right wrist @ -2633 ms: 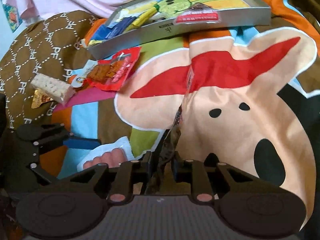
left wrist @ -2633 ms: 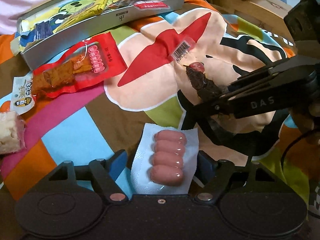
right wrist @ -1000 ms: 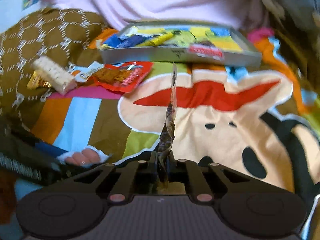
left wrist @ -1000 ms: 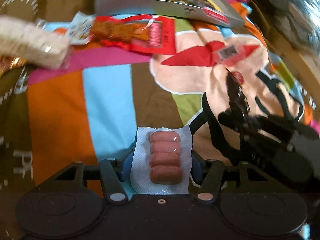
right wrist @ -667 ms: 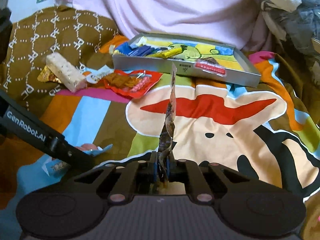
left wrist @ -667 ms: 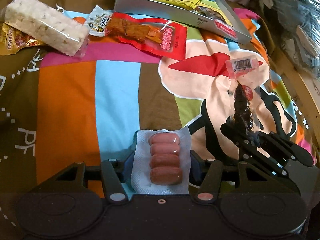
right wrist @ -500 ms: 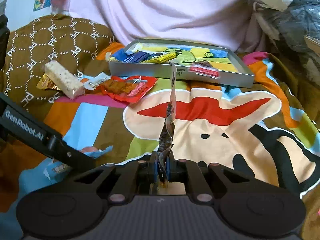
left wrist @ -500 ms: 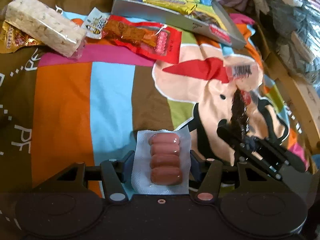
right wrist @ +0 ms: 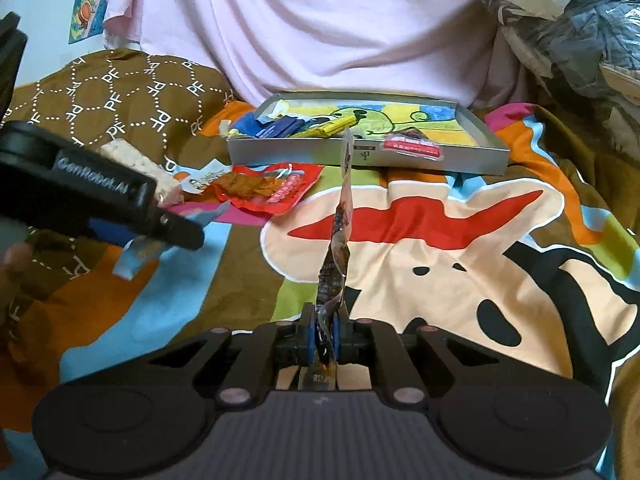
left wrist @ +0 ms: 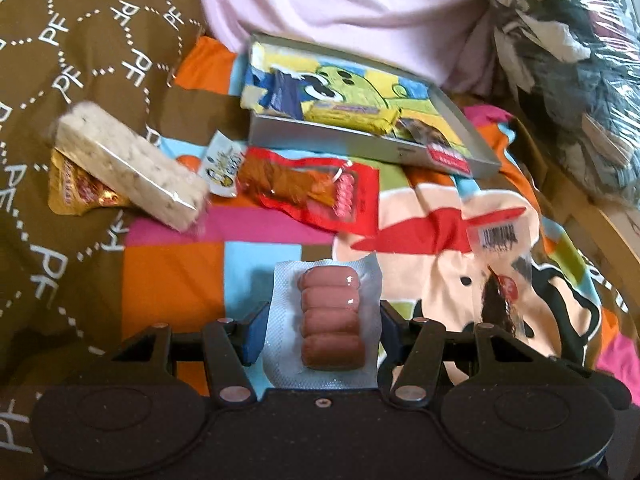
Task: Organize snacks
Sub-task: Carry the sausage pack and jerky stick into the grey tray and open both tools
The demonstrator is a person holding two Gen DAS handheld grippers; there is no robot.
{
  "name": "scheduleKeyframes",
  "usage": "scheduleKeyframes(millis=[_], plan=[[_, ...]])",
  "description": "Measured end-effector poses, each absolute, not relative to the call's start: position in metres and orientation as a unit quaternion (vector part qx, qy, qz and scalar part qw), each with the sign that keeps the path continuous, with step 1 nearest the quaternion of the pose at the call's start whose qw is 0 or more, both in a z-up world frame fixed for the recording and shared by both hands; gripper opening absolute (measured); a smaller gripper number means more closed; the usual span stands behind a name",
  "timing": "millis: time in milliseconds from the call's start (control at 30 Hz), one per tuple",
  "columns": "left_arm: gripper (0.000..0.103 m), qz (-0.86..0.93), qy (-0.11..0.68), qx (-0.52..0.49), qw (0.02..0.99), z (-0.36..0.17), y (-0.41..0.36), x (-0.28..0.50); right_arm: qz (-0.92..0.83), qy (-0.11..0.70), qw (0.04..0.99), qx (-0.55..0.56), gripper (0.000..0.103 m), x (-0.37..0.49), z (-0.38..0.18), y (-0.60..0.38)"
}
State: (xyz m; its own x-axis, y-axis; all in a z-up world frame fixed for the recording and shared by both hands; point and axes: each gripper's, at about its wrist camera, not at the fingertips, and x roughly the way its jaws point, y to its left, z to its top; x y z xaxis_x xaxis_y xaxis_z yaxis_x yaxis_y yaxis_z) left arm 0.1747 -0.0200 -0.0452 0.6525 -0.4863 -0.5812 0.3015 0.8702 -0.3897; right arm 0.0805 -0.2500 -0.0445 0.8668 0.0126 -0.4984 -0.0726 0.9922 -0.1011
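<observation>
Task partly done, by the look of the layout. The tray [right wrist: 496,156], a shallow grey box with low straight walls and a cartoon-printed floor, already holds several packets: blue sachets [right wrist: 276,126], a yellow bar [left wrist: 352,114] and a red-labelled pack [right wrist: 412,146] lying against its front wall.

Two items are in transit. The left gripper [left wrist: 320,320] clamps the sausage pack [left wrist: 326,320] across its width, jaws about half spread; the pack is a white dimpled blister with four glossy pink sausages stacked under clear film, held level above the bedspread [right wrist: 460,264], well short of the tray. The right gripper [right wrist: 326,330] is pressed together on the bottom edge of a thin pouch [right wrist: 340,236], which stands upright from the jaws; the pouch is clear crinkled film with dark contents and a barcode label near its top.

Still loose on the bedspread, in front and to the left of the tray: a red pack [left wrist: 320,196] of flat orange-brown pieces, glossy and creased; a small white sachet [left wrist: 224,164] just beside it; a pale speckled bar [left wrist: 128,164] in clear wrap, block-shaped; and a gold foil packet [left wrist: 76,196] partly under that bar.

The bedspread is soft printed cloth, wrinkled, so the tray sits slightly uneven.
</observation>
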Motion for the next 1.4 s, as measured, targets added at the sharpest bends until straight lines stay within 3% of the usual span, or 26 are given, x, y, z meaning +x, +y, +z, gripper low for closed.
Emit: scheduleKeyframes(millis=[833,1200,1400], plan=[[0.058,-0.199,0.299,-0.186,0.914,-0.016,-0.004,0.204,0.029,0.217,0.974,-0.051,0.009,0.105,-0.018,-0.250],[0.058,-0.196,0.236,-0.181,0.934,0.044,-0.015,0.272,0.046,0.185,0.976,-0.103,0.010,0.195,0.029,-0.260],[0.058,-0.190,0.240,-0.161,0.938,0.048,-0.031,0.328,0.023,0.178,0.975,-0.128,0.010,0.248,0.036,-0.266]])
